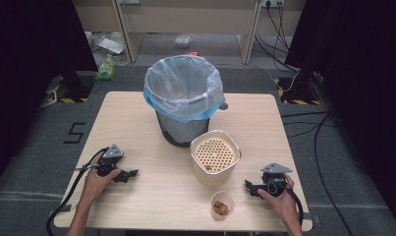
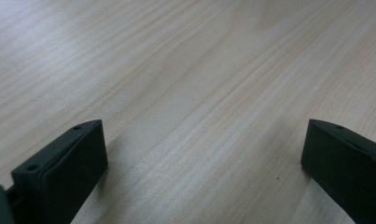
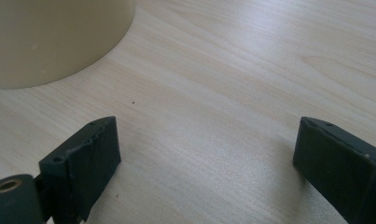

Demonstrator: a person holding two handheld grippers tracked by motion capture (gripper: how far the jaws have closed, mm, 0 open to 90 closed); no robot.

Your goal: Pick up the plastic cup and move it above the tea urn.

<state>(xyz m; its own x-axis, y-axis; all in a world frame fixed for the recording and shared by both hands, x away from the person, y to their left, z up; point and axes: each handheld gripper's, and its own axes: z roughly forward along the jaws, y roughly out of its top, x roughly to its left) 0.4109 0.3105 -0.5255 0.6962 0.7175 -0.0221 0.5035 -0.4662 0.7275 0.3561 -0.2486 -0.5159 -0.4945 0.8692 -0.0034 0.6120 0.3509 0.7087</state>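
A cream container (image 1: pixel 215 156) with a perforated insert stands at the middle of the wooden table (image 1: pixel 136 118); a small brown piece lies on the insert. In front of it sits a small clear cup (image 1: pixel 222 204) of brown bits. Behind stands a dark bin (image 1: pixel 184 98) lined with a blue-rimmed plastic bag. My left gripper (image 1: pixel 130 174) rests on the table at the left, open, its jaws wide apart over bare wood (image 2: pixel 204 154). My right gripper (image 1: pixel 248 186) rests at the right, open, nothing between its jaws (image 3: pixel 209 158). The cream container's wall (image 3: pixel 50 37) rises just beyond its left jaw.
Cables trail from both grippers off the table's front edge. Beyond the table lie a grey floor, wooden furniture legs, black cables at the right and some litter at the back left. Dark curtains flank both sides.
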